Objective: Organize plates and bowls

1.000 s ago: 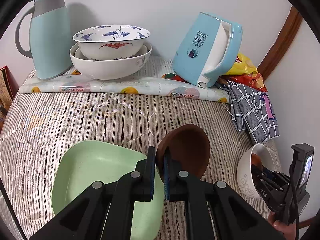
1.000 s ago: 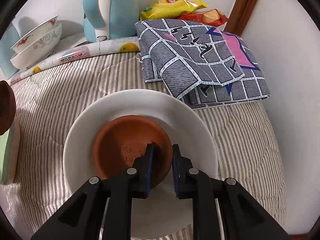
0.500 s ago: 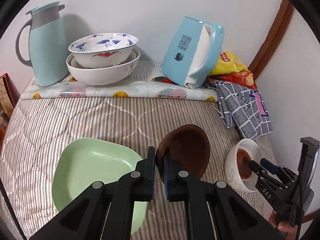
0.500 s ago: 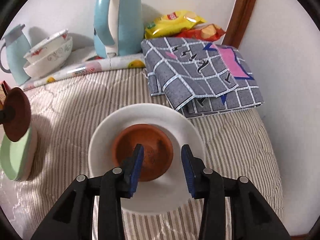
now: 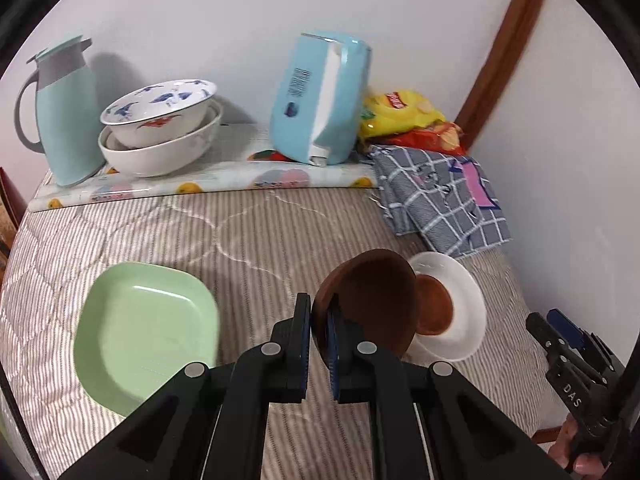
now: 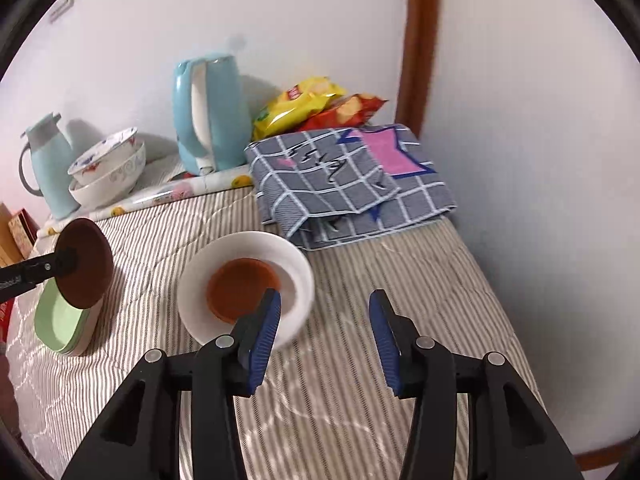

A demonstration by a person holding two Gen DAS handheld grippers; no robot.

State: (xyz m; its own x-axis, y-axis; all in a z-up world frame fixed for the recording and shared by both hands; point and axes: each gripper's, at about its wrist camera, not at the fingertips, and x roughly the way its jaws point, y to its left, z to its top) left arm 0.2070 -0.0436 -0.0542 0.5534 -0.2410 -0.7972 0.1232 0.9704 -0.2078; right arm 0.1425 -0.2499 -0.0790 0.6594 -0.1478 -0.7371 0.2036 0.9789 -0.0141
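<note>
Left tongs [image 5: 318,326]: clamped together on the rim of the dark brown dish [image 5: 370,300], which hangs tilted in the air, its hollow facing up and to the right.
Right tongs [image 6: 324,334]: empty and opening, nothing between the blue pads [image 6: 266,330]; they hover above the striped quilt [image 6: 348,408], just right of the white bowl [image 6: 294,268].
Step in hand: as I read it, carrying the dark brown dish over to nest with the terracotta dish [image 6: 242,288] already lying inside the white bowl.
Where the target is: just ahead and right of the left tongs, partly hidden behind the held dish in the left view.
How to do it well: level the dark brown dish before lowering, centre it over the terracotta dish, and let go only once it rests, since the quilt is soft and the bowl may rock.
Keep clear: the right tongs should stay off to the side so the two tools do not meet over the bowl.
Green plate [image 5: 146,334]: ahead and left of the left tongs, flat on the quilt; the right view suggests a stack, though I cannot count it.
Farther back: folded checked cloth [image 6: 348,180] beyond the bowl; two nested patterned bowls [image 5: 160,132] on the flowered mat, between a pale blue flask [image 5: 66,112] and a blue kettle [image 5: 320,100].
Risk: the thin rim grip could slip if the dish is swung quickly.
</note>
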